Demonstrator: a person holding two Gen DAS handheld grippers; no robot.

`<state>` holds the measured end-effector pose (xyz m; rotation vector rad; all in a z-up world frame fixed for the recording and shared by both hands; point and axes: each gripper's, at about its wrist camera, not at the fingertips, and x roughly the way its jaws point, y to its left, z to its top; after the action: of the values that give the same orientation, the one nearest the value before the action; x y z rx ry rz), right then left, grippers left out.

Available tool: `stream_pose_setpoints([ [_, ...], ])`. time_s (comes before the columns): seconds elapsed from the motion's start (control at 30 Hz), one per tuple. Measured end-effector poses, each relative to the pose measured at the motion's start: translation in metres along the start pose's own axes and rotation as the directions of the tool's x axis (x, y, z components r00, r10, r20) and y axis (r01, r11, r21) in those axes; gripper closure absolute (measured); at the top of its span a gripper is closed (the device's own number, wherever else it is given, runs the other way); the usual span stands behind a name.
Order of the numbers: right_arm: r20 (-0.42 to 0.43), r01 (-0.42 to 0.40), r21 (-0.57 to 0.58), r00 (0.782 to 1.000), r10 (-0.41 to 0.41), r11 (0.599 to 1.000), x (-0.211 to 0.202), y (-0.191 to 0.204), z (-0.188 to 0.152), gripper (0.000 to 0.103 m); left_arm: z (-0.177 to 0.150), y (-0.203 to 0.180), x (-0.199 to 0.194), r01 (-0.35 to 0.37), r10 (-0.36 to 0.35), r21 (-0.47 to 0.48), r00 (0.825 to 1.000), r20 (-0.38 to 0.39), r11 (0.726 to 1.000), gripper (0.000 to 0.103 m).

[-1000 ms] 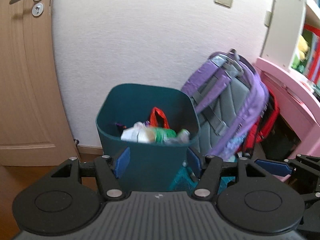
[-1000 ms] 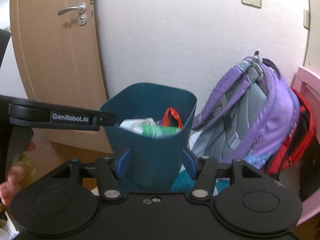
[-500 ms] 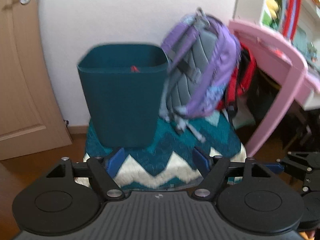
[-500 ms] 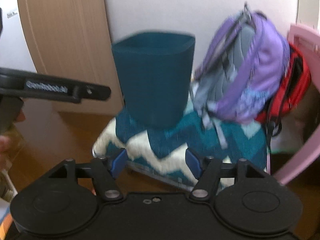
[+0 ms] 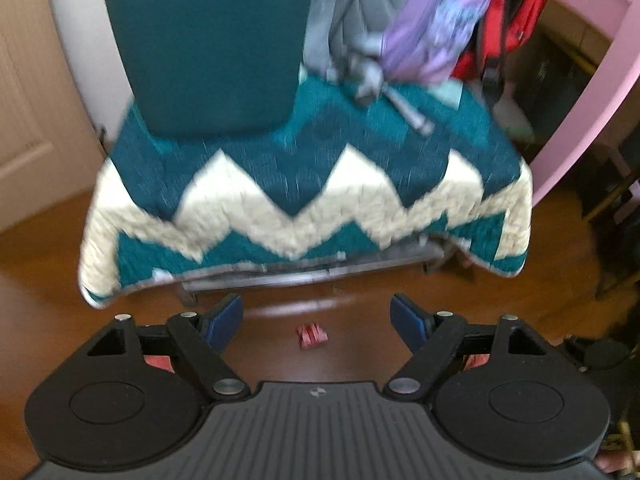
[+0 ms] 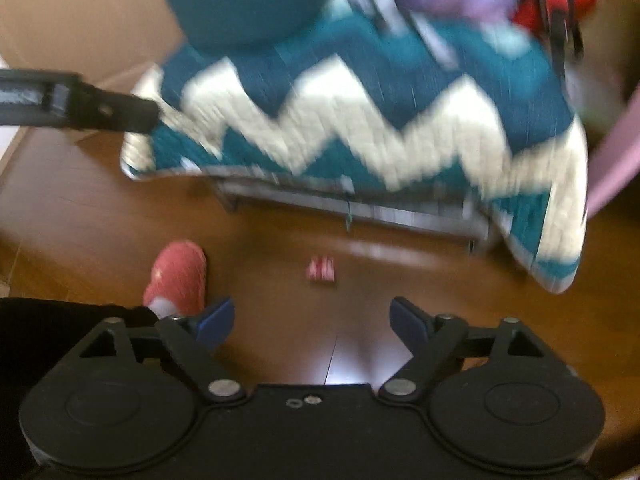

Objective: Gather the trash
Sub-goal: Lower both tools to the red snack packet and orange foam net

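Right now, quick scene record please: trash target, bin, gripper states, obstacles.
trash target: small red-pink wrapper on the wood floor, in front of the bench
bin: dark teal bin on the zigzag blanket, contents not visible
left hand-held gripper: open, empty, above the wrapper
right hand-held gripper: open, empty
obstacles: pink slipper left of the wrapper; purple backpack beside the bin
image quality: motion blur

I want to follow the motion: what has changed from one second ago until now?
Both cameras tilted down from the teal bin toward the wooden floor, where a small red wrapper now shows. The left gripper and right gripper stayed open and empty. The bin and purple backpack remain on the zigzag blanket.
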<state>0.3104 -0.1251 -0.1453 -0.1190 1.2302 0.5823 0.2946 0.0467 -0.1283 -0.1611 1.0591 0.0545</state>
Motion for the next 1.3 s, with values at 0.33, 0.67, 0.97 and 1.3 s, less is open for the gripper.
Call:
stream_pose_setpoints([
  [0.33, -0.188, 0.06, 0.426, 0.982, 0.023, 0.903, 0.118, -0.066, -0.046, 0.014, -0.02, 0.003, 0.12, 0.028, -0.038, -0.059, 0.984, -0.177, 0.998, 0.017],
  [0.67, -0.388, 0.254, 0.652, 0.921, 0.027, 0.715, 0.208, -0.115, -0.109, 0.014, -0.038, 0.01, 0.237, -0.012, -0.028, -0.135, 0.955, -0.294, 0.991, 0.002],
  [0.97, -0.528, 0.373, 0.676, 0.847, 0.064, 0.635, 0.282, -0.138, -0.146, 0.014, -0.065, 0.025, 0.329, -0.051, -0.01, -0.158, 0.931, -0.364, 0.986, 0.002],
  [1.3, -0.597, 0.411, 0.648, 0.797, 0.093, 0.642, 0.338, -0.141, -0.173, 0.017, -0.082, 0.019, 0.407, -0.103, 0.032, -0.151, 0.911, -0.41, 0.983, 0.002],
])
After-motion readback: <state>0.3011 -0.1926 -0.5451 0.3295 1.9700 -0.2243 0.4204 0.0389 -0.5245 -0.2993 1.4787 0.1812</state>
